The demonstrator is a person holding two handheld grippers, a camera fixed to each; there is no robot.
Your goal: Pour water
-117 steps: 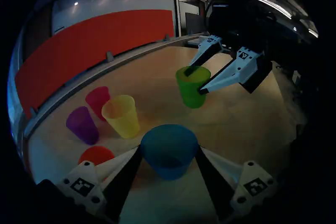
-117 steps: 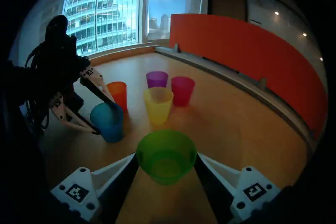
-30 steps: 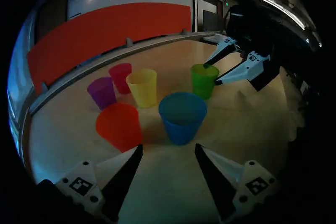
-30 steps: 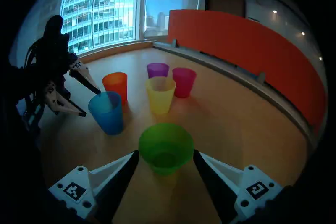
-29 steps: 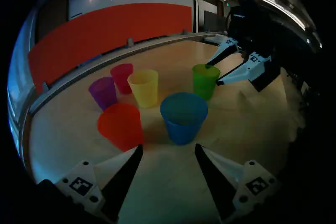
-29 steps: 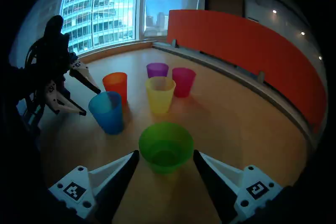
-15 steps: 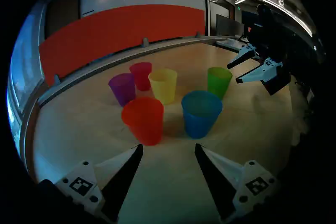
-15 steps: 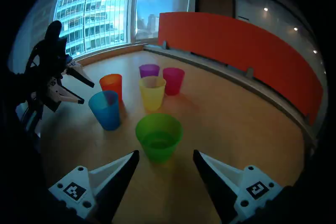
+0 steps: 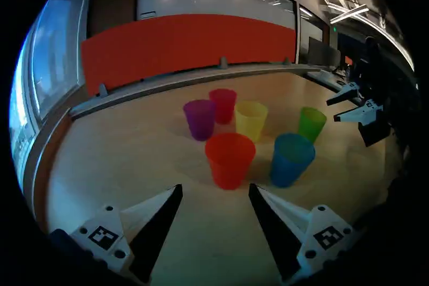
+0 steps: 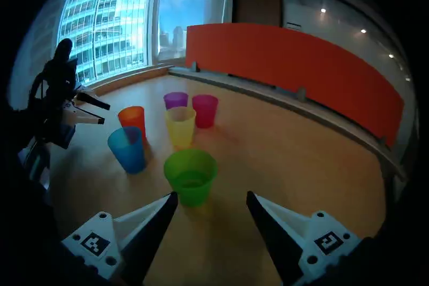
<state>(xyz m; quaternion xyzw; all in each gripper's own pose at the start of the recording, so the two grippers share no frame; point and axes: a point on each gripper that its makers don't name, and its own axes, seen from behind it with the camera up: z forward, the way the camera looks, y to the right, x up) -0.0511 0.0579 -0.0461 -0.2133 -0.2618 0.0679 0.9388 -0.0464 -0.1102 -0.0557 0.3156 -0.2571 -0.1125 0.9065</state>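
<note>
Six plastic cups stand upright in a loose cluster on a pale wooden table (image 9: 118,141). Left gripper (image 9: 215,185): jaws apart, nothing between them, held low over the table just short of the cluster. Directly ahead of it is the orange cup (image 9: 230,160), close to the fingertips but not touched. The blue cup (image 9: 290,160) stands just beside the orange one, on its right in the left gripper view. Behind these are the purple cup (image 9: 199,118), pink cup (image 9: 222,105) and yellow cup (image 9: 251,119), bunched close together. Right gripper (image 10: 212,195): jaws apart, empty. The green cup (image 10: 190,176) stands on the table just ahead of its fingertips, slightly left of centre, free of both fingers. There is a darker band low inside the green cup; cannot tell whether it is water. In the right gripper view the left gripper appears far left, beyond the blue cup, its fingers spread. An orange wall panel (image 9: 182,44) runs along the table's far edge, and a window (image 10: 107,28) shows tall buildings.
</note>
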